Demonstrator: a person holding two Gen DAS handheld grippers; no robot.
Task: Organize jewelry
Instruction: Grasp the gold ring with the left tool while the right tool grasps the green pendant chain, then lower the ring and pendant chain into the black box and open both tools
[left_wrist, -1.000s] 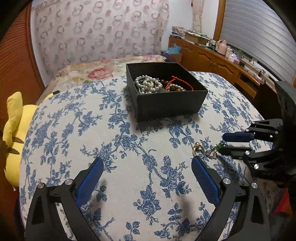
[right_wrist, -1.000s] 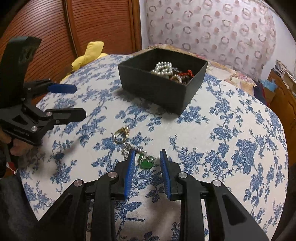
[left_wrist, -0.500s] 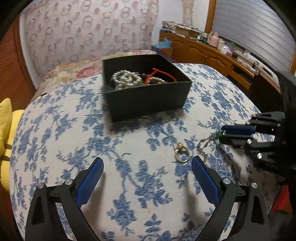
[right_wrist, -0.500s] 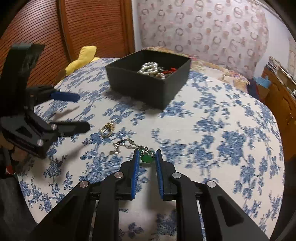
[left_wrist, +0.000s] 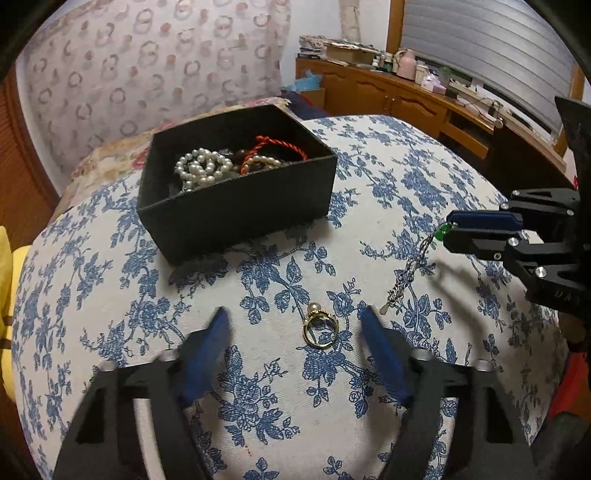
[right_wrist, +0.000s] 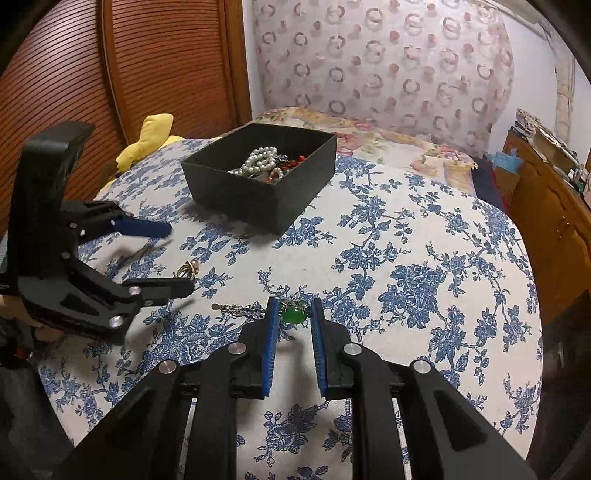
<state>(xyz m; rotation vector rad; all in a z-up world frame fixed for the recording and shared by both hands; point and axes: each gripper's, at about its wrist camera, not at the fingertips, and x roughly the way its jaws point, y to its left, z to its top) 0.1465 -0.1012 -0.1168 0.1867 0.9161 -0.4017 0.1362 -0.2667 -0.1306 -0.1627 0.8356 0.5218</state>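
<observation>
A gold ring (left_wrist: 320, 328) with a small pearl lies on the blue-flowered cloth (left_wrist: 110, 295). My left gripper (left_wrist: 293, 317) straddles it and its jaws are closing, the pads still clear of the ring. From the right wrist view the ring (right_wrist: 188, 269) sits between the left gripper's (right_wrist: 181, 258) fingers. My right gripper (right_wrist: 294, 306) is shut on a green pendant (right_wrist: 293, 314). Its silver chain (left_wrist: 408, 267) hangs from the right gripper (left_wrist: 448, 230) down to the cloth. The black jewelry box (left_wrist: 236, 206) behind holds pearls and a red cord.
The cloth covers a rounded cushion that drops away on all sides. A yellow soft toy (right_wrist: 151, 136) lies past its left edge by a slatted wooden door (right_wrist: 74, 74). A wooden sideboard (left_wrist: 406, 99) with clutter stands at the far right.
My left gripper has shifted over the ring and its jaws have narrowed around it. The right gripper has shut on the green pendant and lifted it, drawing the chain away from the ring.
</observation>
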